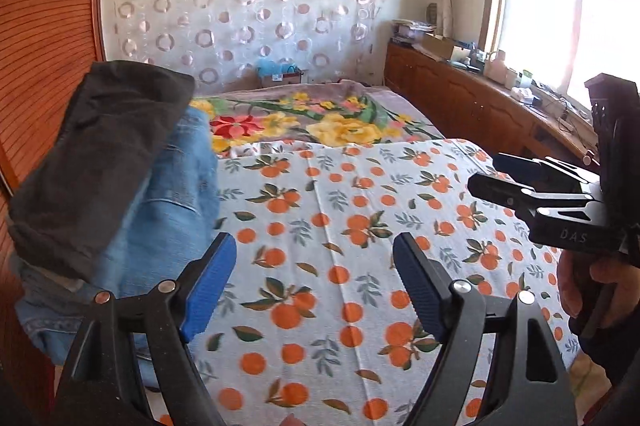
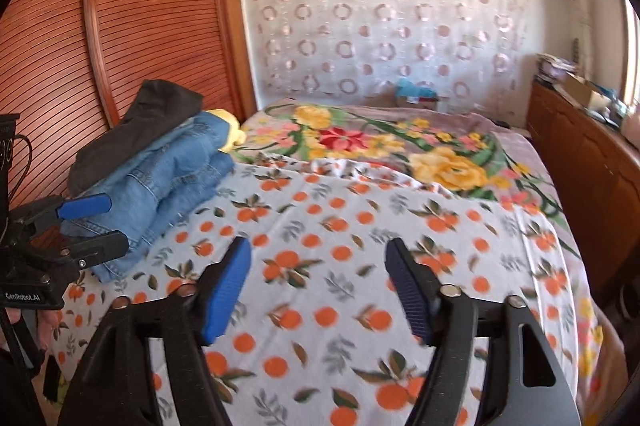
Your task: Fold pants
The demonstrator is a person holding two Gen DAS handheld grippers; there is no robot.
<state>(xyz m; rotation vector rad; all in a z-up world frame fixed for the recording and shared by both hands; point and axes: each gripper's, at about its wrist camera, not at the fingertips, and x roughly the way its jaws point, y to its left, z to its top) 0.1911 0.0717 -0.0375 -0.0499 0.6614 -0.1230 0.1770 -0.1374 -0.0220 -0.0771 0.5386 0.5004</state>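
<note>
A stack of folded pants lies at the left edge of the bed: a dark grey pair [image 1: 100, 153] on top of folded blue jeans [image 1: 168, 209]. The stack also shows in the right wrist view, the dark pair [image 2: 136, 129] over the jeans [image 2: 168, 181]. My left gripper [image 1: 314, 266] is open and empty, just right of the stack; it shows in the right wrist view [image 2: 100, 224] beside the jeans. My right gripper [image 2: 318, 274] is open and empty above the orange-print sheet [image 2: 360, 286]; it shows in the left wrist view [image 1: 486, 171] at the right.
The sheet [image 1: 360, 226] covers the near half of the bed; a floral blanket [image 2: 380, 141] covers the far half. A slatted wooden wardrobe [image 2: 140, 25] stands at the left, a wooden cabinet [image 1: 460, 97] with clutter under the window at the right. A yellow toy [image 2: 230, 129] lies behind the jeans.
</note>
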